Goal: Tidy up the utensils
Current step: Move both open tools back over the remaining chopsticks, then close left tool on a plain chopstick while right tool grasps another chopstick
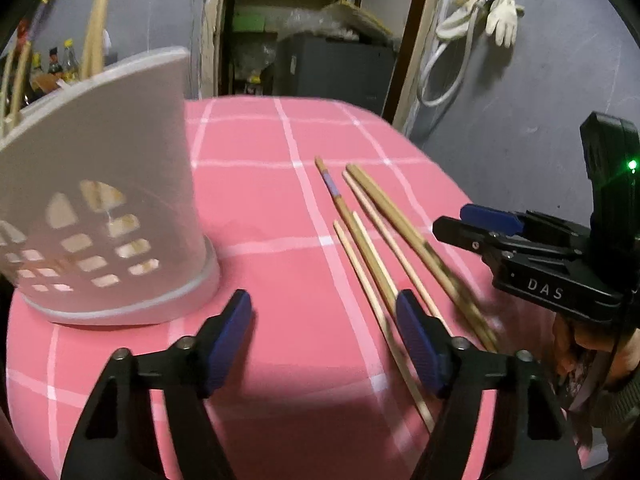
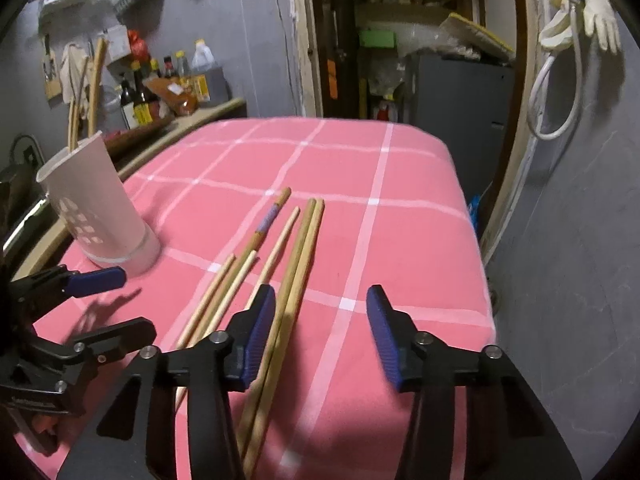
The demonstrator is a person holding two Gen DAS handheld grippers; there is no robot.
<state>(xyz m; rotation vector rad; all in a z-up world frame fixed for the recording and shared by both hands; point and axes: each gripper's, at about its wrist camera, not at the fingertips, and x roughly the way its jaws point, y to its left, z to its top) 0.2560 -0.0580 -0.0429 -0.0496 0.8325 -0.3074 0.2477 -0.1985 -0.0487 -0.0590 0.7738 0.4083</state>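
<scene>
Several wooden chopsticks (image 1: 384, 236) lie side by side on the pink checked tablecloth (image 1: 280, 208); they also show in the right wrist view (image 2: 296, 248). One has a purple band (image 2: 269, 216). A white perforated utensil holder (image 1: 100, 216) stands at the left with several sticks in it; it also shows in the right wrist view (image 2: 100, 208). My left gripper (image 1: 324, 332) is open and empty, just right of the holder, its right finger over the chopsticks. My right gripper (image 2: 320, 332) is open and empty, its left finger (image 2: 260, 332) beside the rightmost pair. It also shows in the left wrist view (image 1: 480, 224).
The table drops off at its right edge (image 2: 472, 240) and far edge. A counter with bottles (image 2: 160, 84) stands behind the holder. A doorway with a dark cabinet (image 2: 452, 92) lies beyond. A hose and gloves (image 2: 572, 40) hang on the right wall.
</scene>
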